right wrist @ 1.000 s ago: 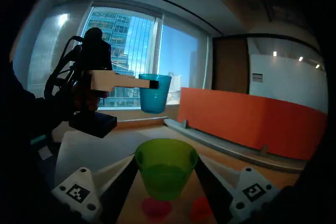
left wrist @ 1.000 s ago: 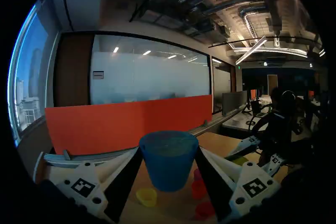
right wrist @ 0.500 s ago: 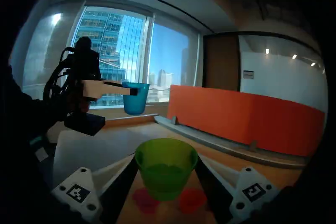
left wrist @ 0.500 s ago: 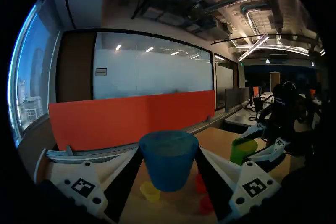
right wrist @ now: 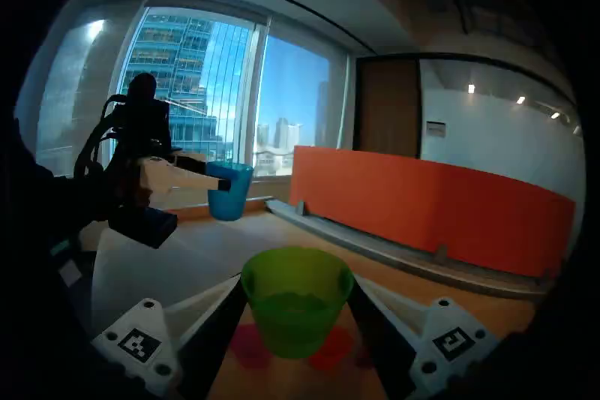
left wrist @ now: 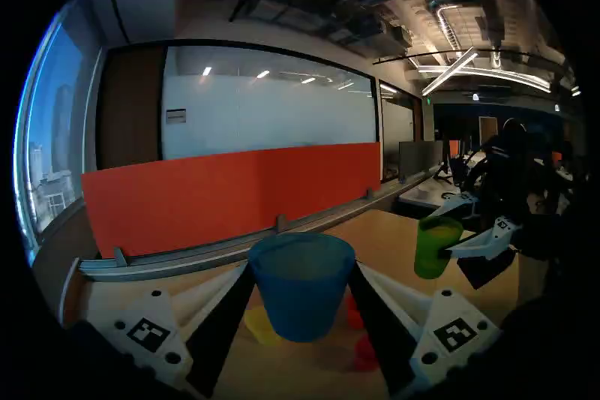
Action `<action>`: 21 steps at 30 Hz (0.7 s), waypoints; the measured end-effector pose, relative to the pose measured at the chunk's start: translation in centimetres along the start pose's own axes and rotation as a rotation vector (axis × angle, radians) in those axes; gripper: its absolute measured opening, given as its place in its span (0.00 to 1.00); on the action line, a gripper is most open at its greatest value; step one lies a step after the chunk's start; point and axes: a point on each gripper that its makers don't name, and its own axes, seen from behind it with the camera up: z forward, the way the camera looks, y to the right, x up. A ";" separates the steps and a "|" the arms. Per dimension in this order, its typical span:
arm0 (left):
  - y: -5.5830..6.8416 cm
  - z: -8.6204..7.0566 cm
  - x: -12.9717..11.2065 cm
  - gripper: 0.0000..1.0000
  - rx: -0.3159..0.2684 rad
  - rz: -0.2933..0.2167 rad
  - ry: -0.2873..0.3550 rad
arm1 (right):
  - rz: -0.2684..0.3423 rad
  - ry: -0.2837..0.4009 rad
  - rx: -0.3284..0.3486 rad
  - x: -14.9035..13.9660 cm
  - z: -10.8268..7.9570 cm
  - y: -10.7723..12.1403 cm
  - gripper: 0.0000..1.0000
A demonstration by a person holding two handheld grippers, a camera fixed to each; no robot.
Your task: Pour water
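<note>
Both cups are coming down now! Seen from the right gripper view, the blue cup [right wrist: 227, 190] has sunk from high against the window to just above the bench [right wrist: 225, 239], up ahead and to the left of the right tongs [right wrist: 297, 302]. In the left gripper view, the green cup [left wrist: 436, 246] has swung in ahead and to the right of the left tongs [left wrist: 301, 287].

The left tongs are closed partway around the blue cup, both fingers pressed to its sides. The right tongs hold the green cup the same way. Both cups are upright and well apart, so I'd say the pour hasn't started and they must close up first.

Small yellow [left wrist: 259, 323] and red cups [left wrist: 365, 347] sit below the left tongs.

Any writing? The wall sign [left wrist: 175, 115] is too small to read, and the fingers carry only square coded markers.
</note>
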 end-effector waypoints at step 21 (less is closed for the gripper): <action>1.5 0.1 -6.8 0.87 -0.037 0.058 -0.133 | 0.010 -0.110 0.005 -4.7 -0.5 0.7 0.91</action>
